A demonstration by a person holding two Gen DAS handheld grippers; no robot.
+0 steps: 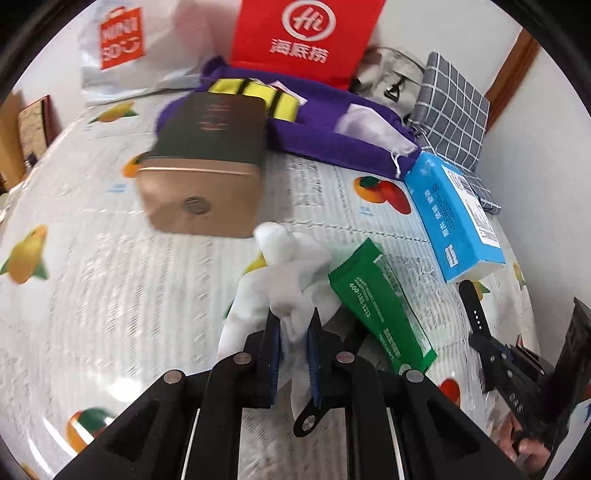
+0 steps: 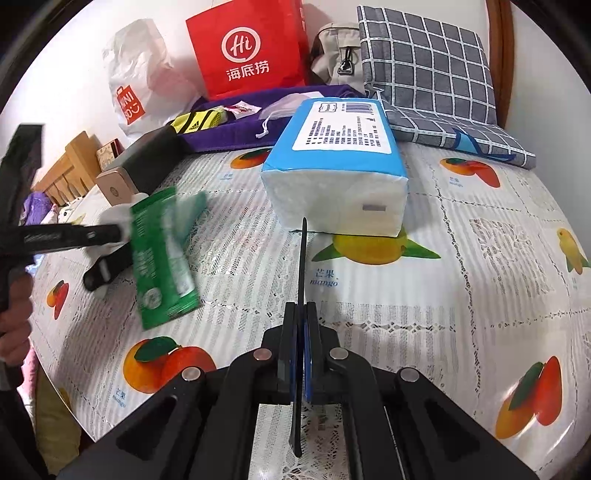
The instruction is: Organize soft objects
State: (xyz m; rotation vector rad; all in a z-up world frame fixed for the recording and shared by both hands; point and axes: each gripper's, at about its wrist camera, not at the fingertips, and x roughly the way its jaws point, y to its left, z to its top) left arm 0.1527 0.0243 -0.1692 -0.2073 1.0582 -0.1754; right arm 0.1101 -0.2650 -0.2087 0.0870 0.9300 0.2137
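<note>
My left gripper (image 1: 293, 314) is shut on a bunched white cloth (image 1: 280, 254), which billows out ahead of the fingers above the fruit-print tablecloth (image 1: 110, 295). A green foil packet (image 1: 380, 306) lies just right of it. In the right wrist view the same gripper (image 2: 118, 232) comes in from the left, with the green packet (image 2: 162, 254) blurred beside it. My right gripper (image 2: 301, 305) is shut on a thin black strap (image 2: 303, 254) that stands edge-on and points at a blue-and-white tissue pack (image 2: 340, 166). A second black strap piece (image 1: 310, 417) lies under the left fingers.
A gold-and-dark box (image 1: 203, 166) sits left of centre. A purple cloth (image 1: 325, 125) with a yellow item on it lies at the back. Behind stand a red paper bag (image 1: 303, 33), a white shopping bag (image 1: 122, 44), a grey bag and a grey checked pillow (image 2: 424, 66).
</note>
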